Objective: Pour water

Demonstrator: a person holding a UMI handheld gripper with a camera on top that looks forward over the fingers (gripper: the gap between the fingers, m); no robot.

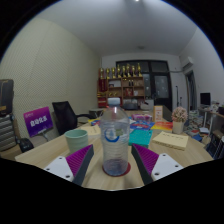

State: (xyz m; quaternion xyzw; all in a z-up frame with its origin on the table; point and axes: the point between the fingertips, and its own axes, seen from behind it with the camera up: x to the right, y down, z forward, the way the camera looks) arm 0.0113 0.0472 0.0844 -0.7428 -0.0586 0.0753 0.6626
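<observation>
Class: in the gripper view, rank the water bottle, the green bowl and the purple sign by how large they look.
1. Water bottle, between the fingers, nearest, so it looks largest.
2. Green bowl and purple sign look alike; not ranked.

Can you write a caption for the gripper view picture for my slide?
A clear water bottle stands on a wooden table between the gripper fingers.
</observation>
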